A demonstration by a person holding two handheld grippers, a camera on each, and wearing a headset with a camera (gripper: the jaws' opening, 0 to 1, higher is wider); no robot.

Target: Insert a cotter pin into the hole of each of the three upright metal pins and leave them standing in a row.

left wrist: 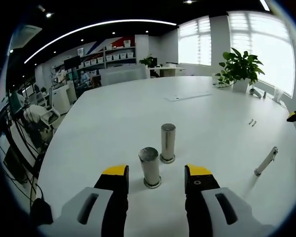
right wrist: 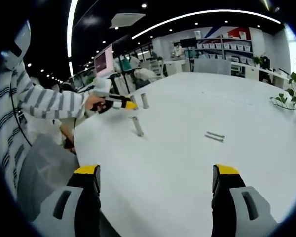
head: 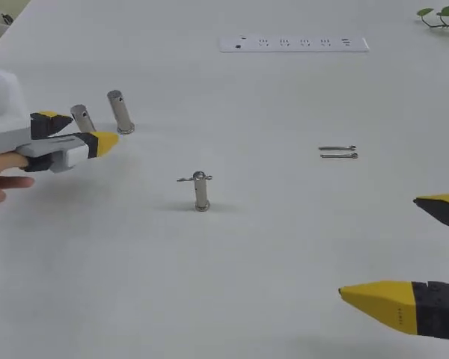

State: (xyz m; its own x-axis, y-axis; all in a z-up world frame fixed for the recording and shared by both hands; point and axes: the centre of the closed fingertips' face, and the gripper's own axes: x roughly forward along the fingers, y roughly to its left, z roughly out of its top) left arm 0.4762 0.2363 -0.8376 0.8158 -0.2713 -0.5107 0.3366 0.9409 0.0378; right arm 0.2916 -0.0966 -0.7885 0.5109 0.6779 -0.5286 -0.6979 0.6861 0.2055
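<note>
One of three is done: the finished pin (head: pixel 201 191) stands upright on the white table (head: pixel 269 254) with a cotter pin (head: pixel 194 178) through the hole near its top (the head view shows it sticking out to both sides). Beyond the finished pin and to its left, well apart from it, two more pins stand upright close together, the nearer bare pin (left wrist: pixel 149 168) and the farther bare pin (left wrist: pixel 167 143), neither carrying anything. The left gripper (left wrist: pixel 156 172) has its jaws spread on either side of the nearer bare pin. A gap shows on both sides, so it is around the pin and, as far as the fisheye lets me judge, not touching it. To the right of the finished pin, well apart, the two loose cotter pins (head: pixel 338 152) lie flat side by side. Nearer than the finished pin and to its right, the right gripper (head: pixel 378 247) hangs over bare table, jaws wide apart with nothing in them. Left to do, by my reckoning: two insertions, and bringing the bare pins into a row with the finished pin.
</note>
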